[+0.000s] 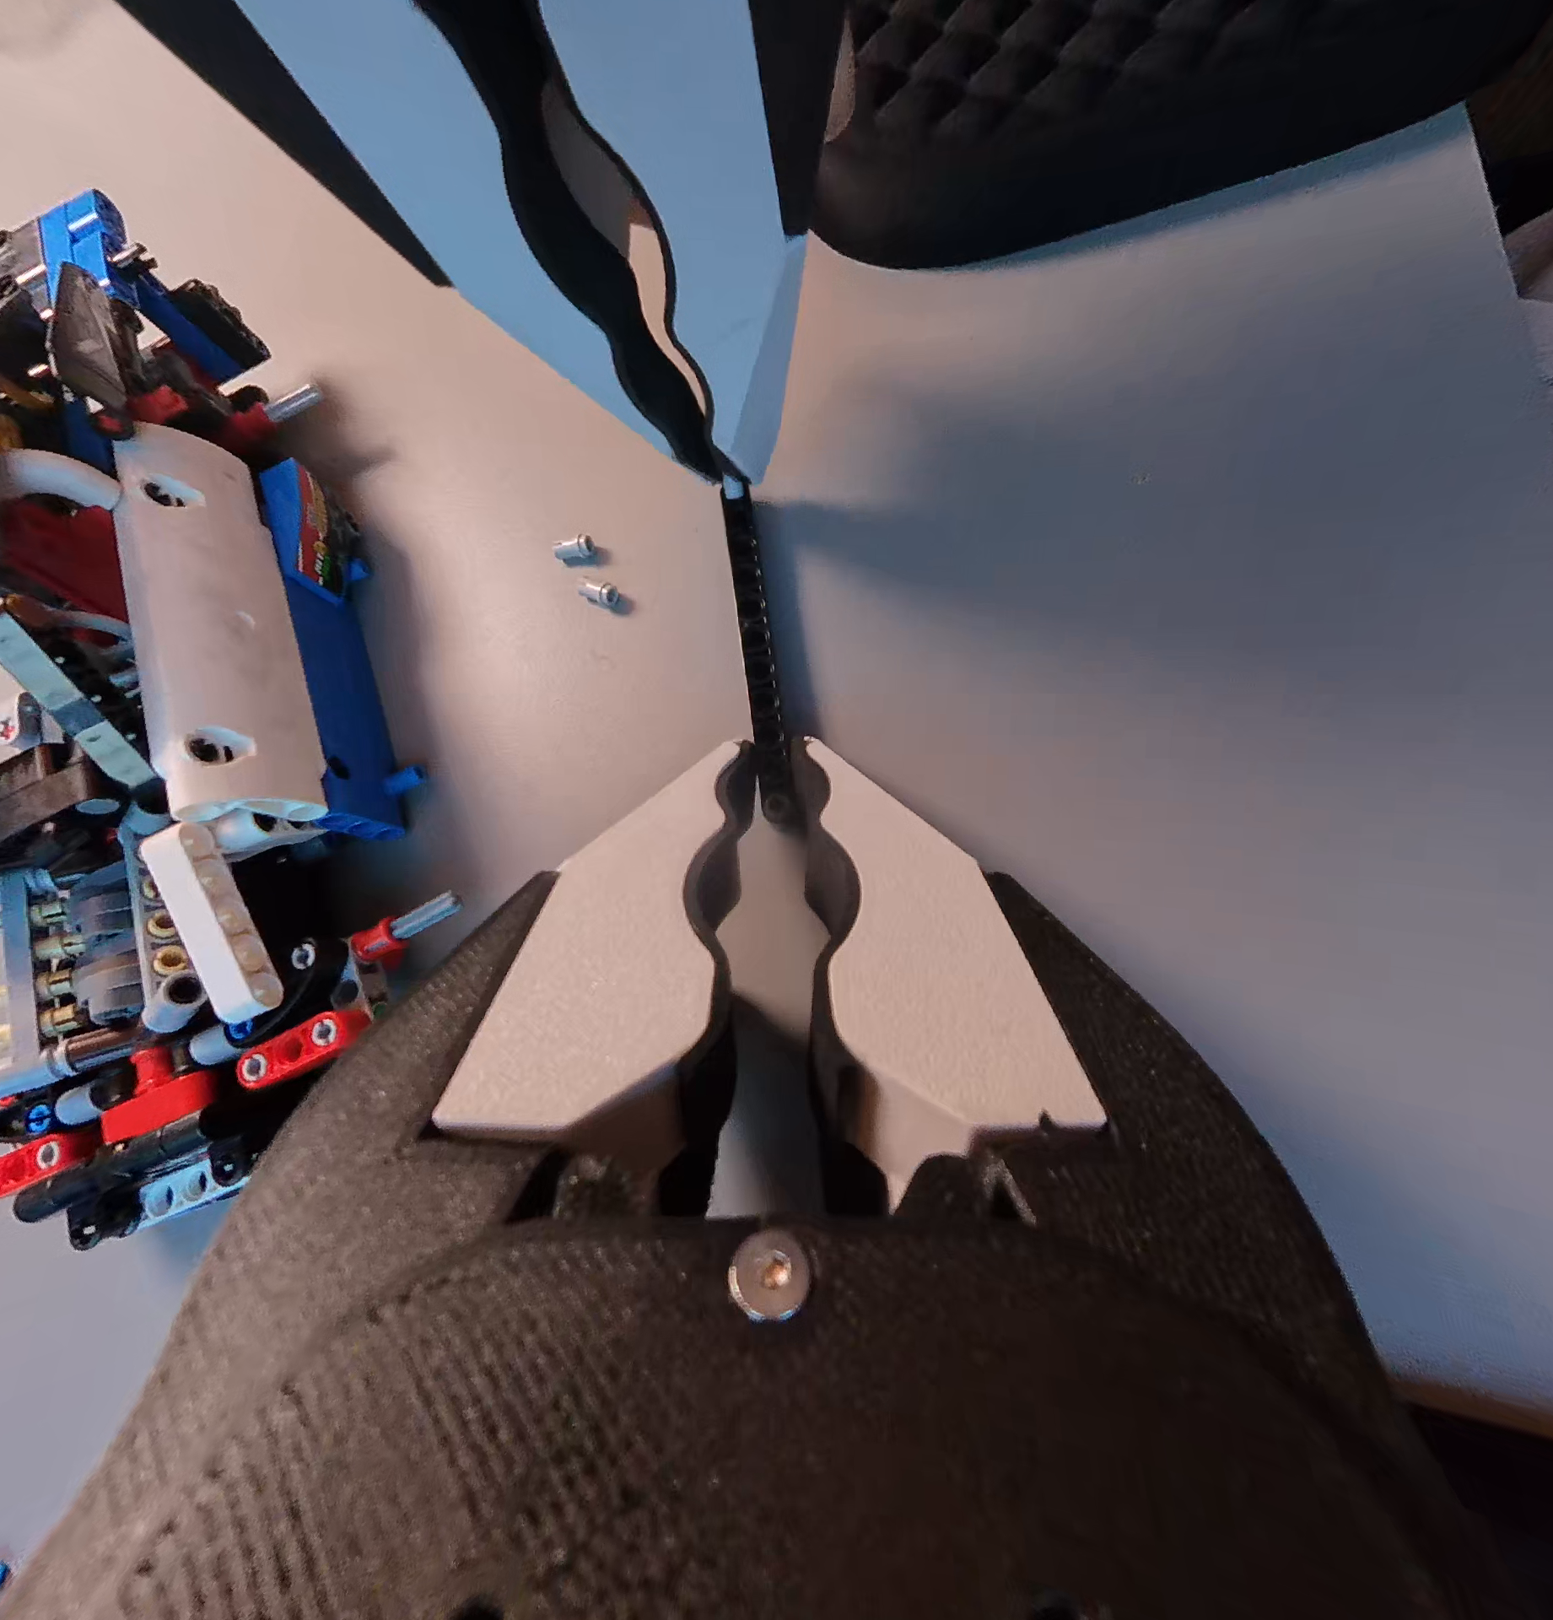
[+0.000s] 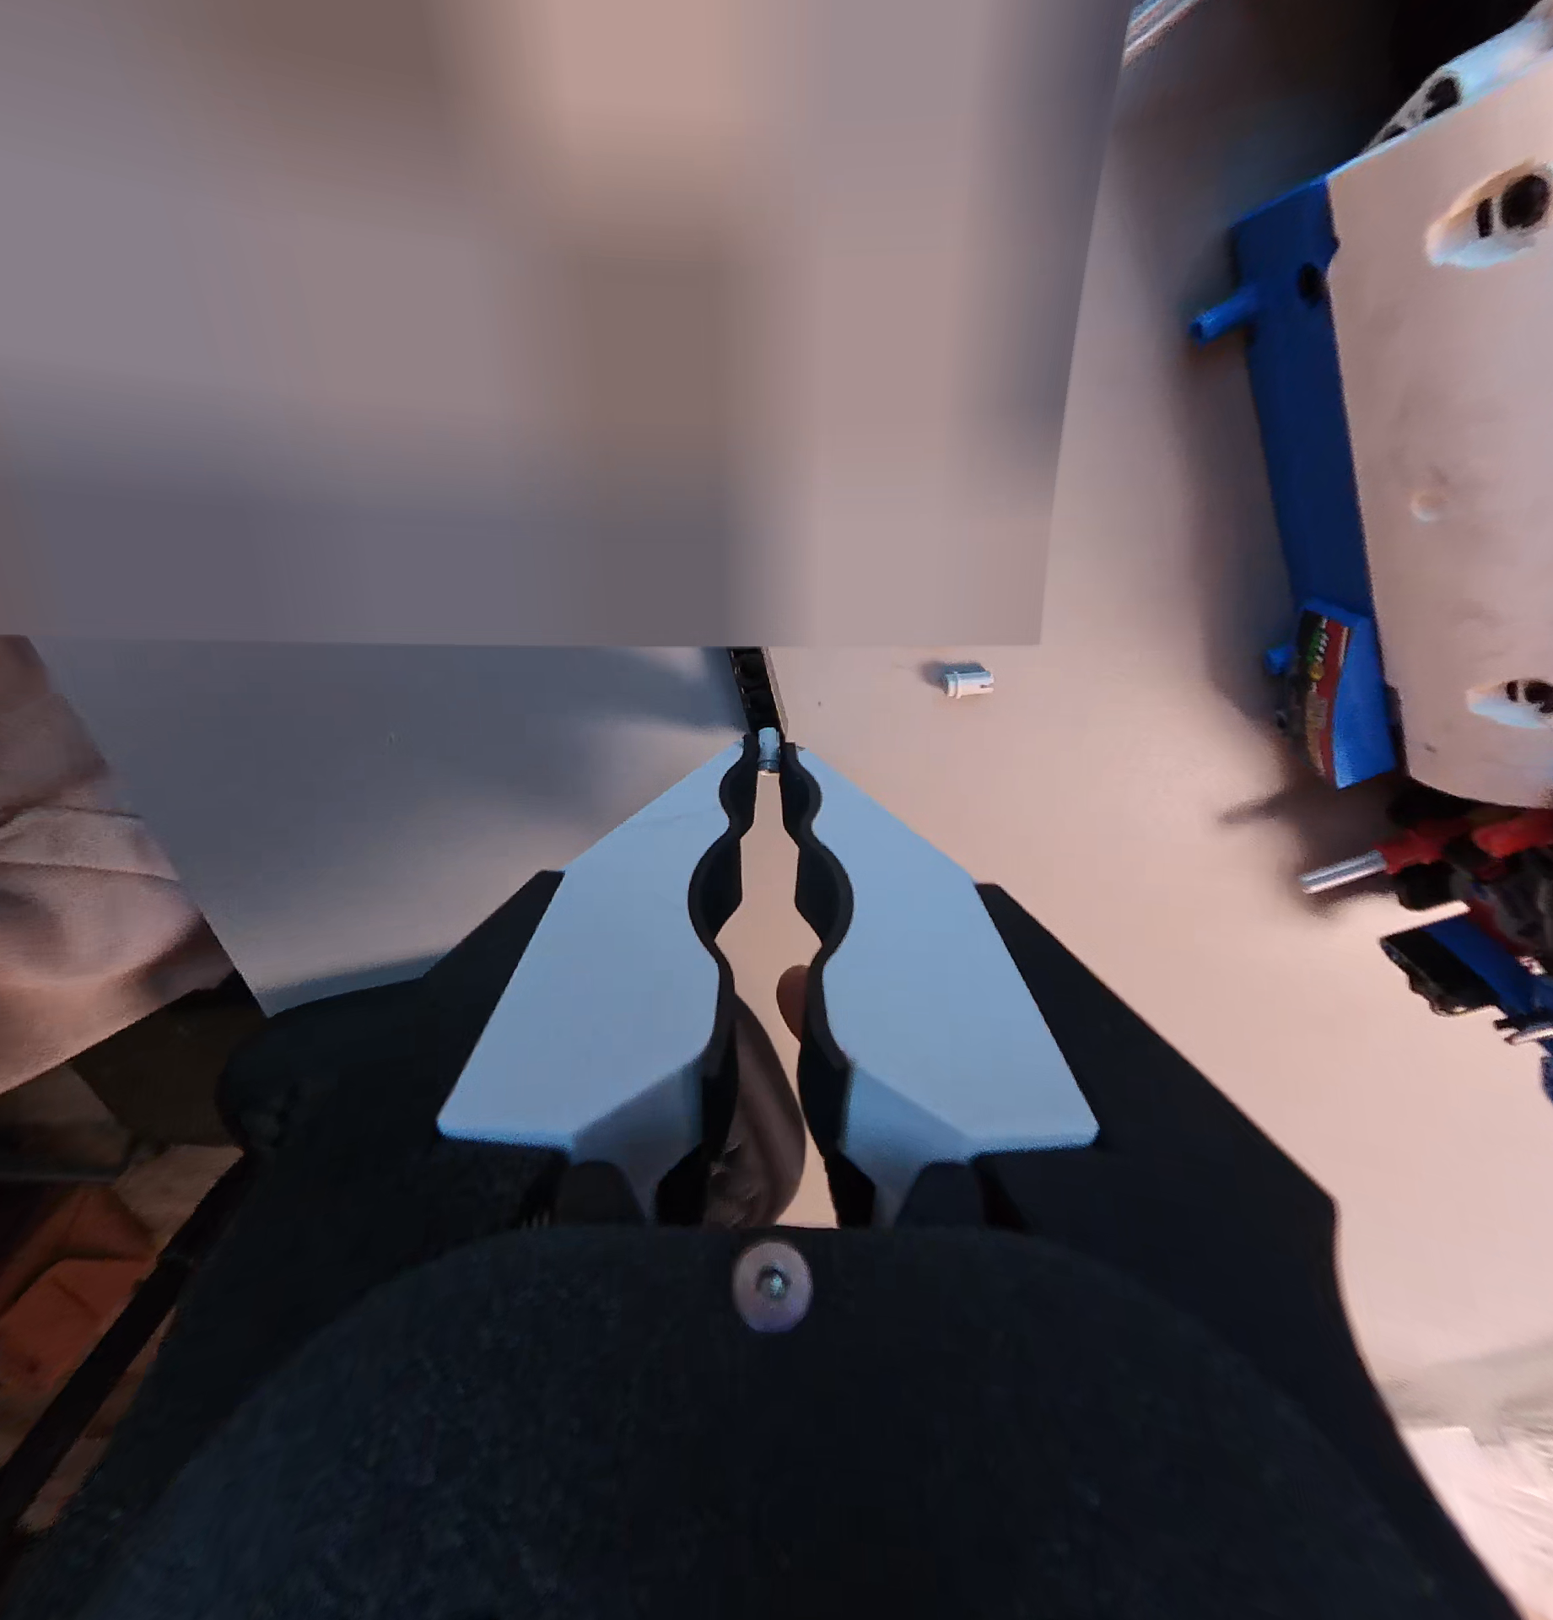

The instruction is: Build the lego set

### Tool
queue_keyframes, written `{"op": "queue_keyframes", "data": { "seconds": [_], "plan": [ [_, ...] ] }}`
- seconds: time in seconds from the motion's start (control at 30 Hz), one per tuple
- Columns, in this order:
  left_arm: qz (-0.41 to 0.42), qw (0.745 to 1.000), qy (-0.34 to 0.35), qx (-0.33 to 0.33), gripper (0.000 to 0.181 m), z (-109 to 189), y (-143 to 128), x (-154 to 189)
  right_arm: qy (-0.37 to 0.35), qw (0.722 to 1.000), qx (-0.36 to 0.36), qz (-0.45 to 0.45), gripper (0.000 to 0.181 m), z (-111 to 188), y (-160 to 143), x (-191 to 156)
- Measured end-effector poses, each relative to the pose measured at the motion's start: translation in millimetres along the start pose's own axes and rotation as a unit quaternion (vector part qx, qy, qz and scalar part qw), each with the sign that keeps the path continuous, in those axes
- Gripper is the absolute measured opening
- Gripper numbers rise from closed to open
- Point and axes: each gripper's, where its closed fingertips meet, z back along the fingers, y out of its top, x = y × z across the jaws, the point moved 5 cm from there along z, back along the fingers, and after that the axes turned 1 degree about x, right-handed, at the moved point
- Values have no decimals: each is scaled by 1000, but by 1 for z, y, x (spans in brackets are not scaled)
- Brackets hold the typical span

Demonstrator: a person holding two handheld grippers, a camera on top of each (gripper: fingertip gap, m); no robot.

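My left gripper (image 1: 773, 756) is shut on the near end of a long black lego beam (image 1: 755, 631), held above the grey table (image 1: 1149, 657). The beam points away from me. At its far end sits a small light grey pin (image 1: 734, 487), pinched by the right gripper (image 1: 722, 460), which comes in from the top. In the right wrist view, my right gripper (image 2: 768, 750) is shut on that grey pin (image 2: 767, 752), which sits against the end of the black beam (image 2: 752, 688). The rest of the beam is hidden behind a blurred patch.
The partly built blue, white and red lego vehicle (image 1: 212, 631) lies on the table at the left; it also shows at the right of the right wrist view (image 2: 1456, 438). Two loose grey pins (image 1: 574, 548) (image 1: 601, 593) lie between the vehicle and the beam. One shows in the right wrist view (image 2: 965, 679). About 7 cm separates my left fingertips from my right.
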Motion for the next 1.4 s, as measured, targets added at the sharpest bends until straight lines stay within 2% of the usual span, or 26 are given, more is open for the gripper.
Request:
{"op": "queue_keyframes", "data": {
  "seconds": [0.37, 0.43, 0.53, 0.63, 0.77, 1.13, 1.23, 1.4],
  "plan": [
    [-10, 1000, 10, 1, 7, 1, 0, 0, 38, 999, -6, -26, 3, 3, 3, 0],
    [-17, 1000, 16, 7, 7, 2, 1, 1, 45, 998, 29, -30, 3, 8, 5, 0],
    [-24, 999, 28, 37, 9, 8, 6, 0, 55, 991, 122, -28, 3, 20, 12, -6],
    [-29, 996, 30, 84, 12, 17, 14, 0, 68, 972, 225, -25, 3, 33, 21, -16],
    [-65, 987, 50, 135, 11, 27, 27, 4, 89, 947, 306, -35, 3, 40, 28, -27],
    [-116, 975, 97, 165, 4, 36, 36, 9, 134, 905, 384, -125, 3, 37, 29, -24],
    [-104, 974, 110, 167, 3, 39, 36, 4, 145, 875, 431, -166, 3, 39, 30, -20],
    [-47, 971, 117, 205, 3, 52, 39, -8, 133, 804, 539, -214, 4, 48, 33, -17]
  ]
}}
